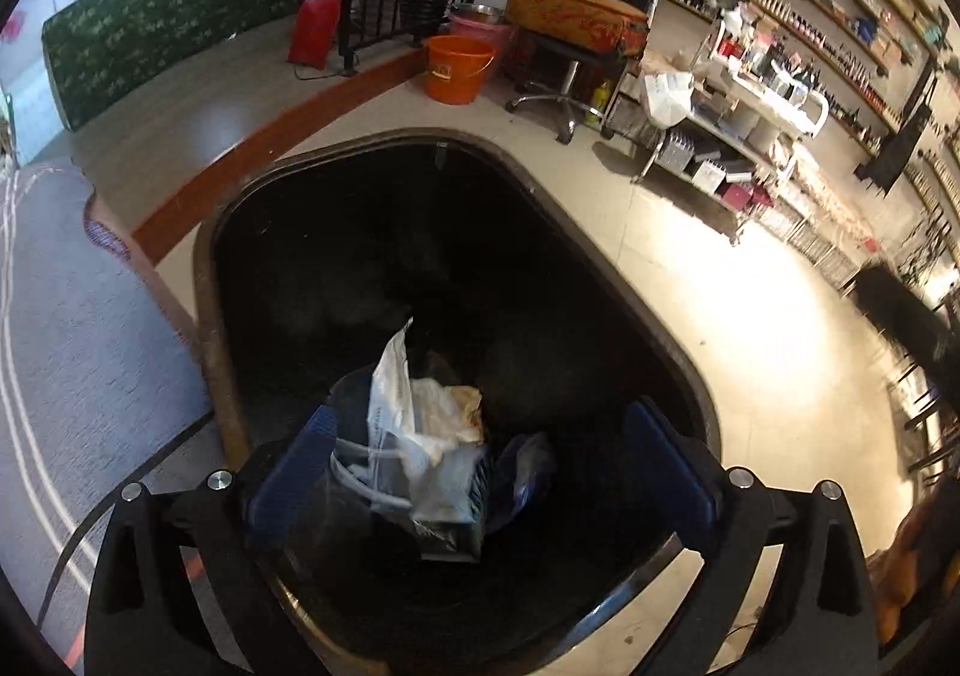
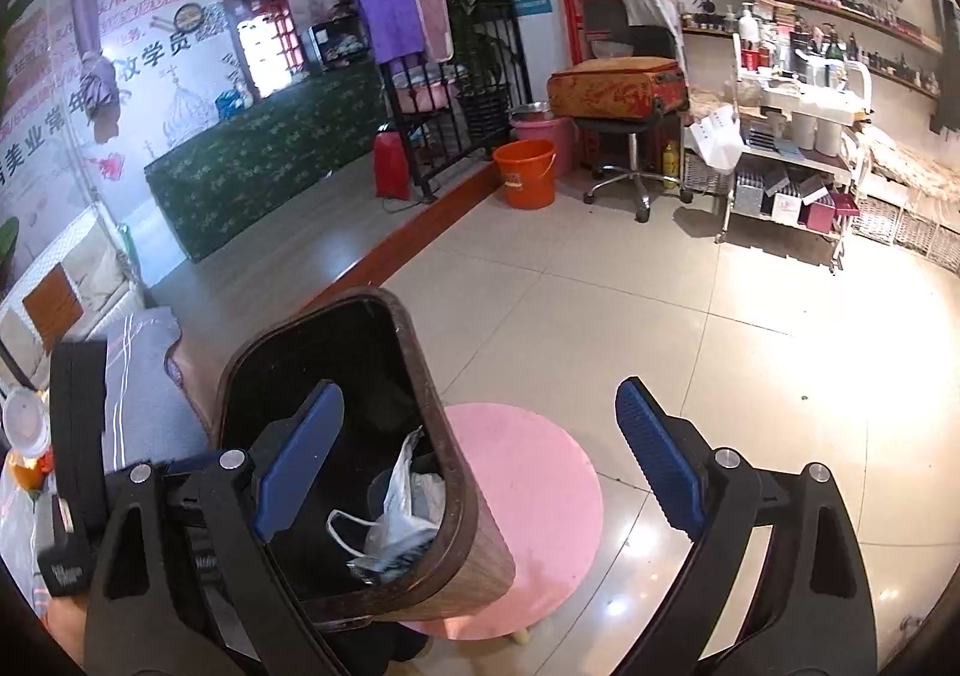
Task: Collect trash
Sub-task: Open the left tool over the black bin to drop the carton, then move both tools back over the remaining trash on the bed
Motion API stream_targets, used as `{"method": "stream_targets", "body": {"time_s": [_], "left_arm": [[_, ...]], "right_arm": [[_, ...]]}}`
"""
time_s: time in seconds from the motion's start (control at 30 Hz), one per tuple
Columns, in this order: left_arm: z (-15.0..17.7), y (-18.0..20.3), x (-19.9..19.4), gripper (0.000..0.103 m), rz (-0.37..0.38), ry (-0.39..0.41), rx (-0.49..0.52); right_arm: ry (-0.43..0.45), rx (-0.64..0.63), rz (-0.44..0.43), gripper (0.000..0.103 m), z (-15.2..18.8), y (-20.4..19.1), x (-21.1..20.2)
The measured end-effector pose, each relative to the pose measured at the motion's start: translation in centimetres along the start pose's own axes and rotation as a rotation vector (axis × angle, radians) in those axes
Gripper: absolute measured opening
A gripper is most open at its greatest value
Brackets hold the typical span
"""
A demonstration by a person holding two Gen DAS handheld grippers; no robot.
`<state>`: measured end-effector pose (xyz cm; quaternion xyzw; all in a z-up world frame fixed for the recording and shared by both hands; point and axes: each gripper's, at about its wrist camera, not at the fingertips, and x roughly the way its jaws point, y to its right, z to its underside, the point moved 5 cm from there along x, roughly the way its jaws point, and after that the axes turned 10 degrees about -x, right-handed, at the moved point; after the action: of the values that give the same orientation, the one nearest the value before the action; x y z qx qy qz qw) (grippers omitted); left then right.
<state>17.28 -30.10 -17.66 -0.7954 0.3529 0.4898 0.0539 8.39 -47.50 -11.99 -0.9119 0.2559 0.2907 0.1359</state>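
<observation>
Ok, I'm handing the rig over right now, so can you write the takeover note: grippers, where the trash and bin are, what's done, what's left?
Left gripper: open over the trash bin, nothing between its pads.
Right gripper: open, empty, beside the bin over the pink stool.
Bin: brown, dark inside, next to the stool on the tiled floor.
Done: plastic wrapper, face mask and other scraps lie inside the bin.
Left: no loose trash shows in either view; look around for more.
</observation>
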Motion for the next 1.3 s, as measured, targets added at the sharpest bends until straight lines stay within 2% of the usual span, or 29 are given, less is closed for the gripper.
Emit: {"method": "stream_targets", "body": {"time_s": [0.07, 0.13, 0.27, 0.4, 0.57, 0.73, 0.87, 1.3], "left_arm": [[0.2, -0.6, -0.6, 0.096, -0.015, 0.011, -0.016], [0.5, -1.2, -1.6, 0.096, 0.001, 0.037, -0.049], [0.9, -1.7, -3.9, 0.097, 0.011, 0.106, -0.089], [1.0, -2.5, -6.3, 0.097, -0.009, 0.163, -0.114], [1.1, -4.3, -9.6, 0.097, 0.008, 0.235, -0.192], [1.4, -6.2, -11.7, 0.097, -0.071, 0.297, -0.219], [2.0, -8.2, -13.4, 0.097, -0.090, 0.335, -0.271], [6.2, -16.4, -18.4, 0.097, -0.192, 0.385, -0.425]], "right_arm": [[0.012, 0.007, 0.012, 0.091, -0.2, 0.2, -0.2], [0.005, 0.007, 0.019, 0.092, -0.2, 0.0, 0.0], [-0.014, 0.015, -0.008, 0.092, -0.1, -0.9, 0.3], [-0.001, -0.003, -0.016, 0.092, -0.6, -2.1, -0.1], [0.015, -0.038, -0.036, 0.094, -0.8, -4.1, -0.7], [0.010, -0.079, -0.080, 0.095, -0.8, -6.1, -0.9], [0.003, -0.103, -0.114, 0.095, -0.7, -7.8, -1.0], [-0.039, -0.238, -0.285, 0.096, 0.6, -16.7, -1.5]]}}
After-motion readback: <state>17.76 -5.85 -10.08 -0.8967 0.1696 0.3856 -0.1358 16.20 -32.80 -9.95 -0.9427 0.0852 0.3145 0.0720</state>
